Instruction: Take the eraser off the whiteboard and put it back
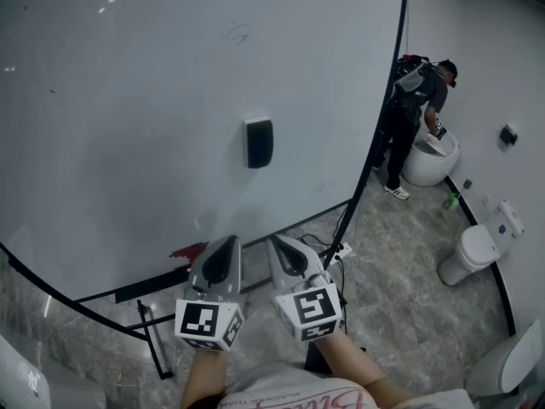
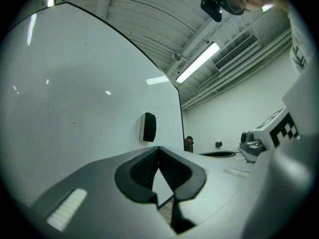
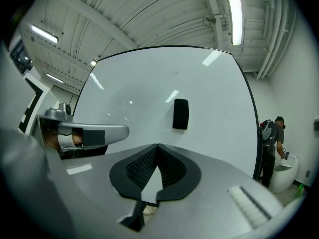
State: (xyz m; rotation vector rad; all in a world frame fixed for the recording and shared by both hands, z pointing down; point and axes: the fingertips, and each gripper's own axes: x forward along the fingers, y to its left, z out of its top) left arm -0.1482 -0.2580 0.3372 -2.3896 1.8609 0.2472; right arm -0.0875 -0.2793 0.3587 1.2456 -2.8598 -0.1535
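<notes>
A black eraser [image 1: 259,142] sticks upright on the big whiteboard [image 1: 128,126], about mid-height and right of centre. It also shows ahead in the left gripper view [image 2: 148,127] and the right gripper view [image 3: 180,114]. Both grippers are held side by side below the board, pointing at it and well short of the eraser. The left gripper [image 1: 226,245] is shut with its jaws meeting at the tip [image 2: 158,148] and nothing between them. The right gripper [image 1: 281,245] is likewise shut and empty [image 3: 157,146].
The board stands on a black frame [image 1: 153,339] over a marble floor. A person [image 1: 417,118] bends over a white toilet [image 1: 430,160] at the right. Another toilet [image 1: 477,250], a green bottle [image 1: 450,200] and a floor cable [image 1: 336,250] lie nearby.
</notes>
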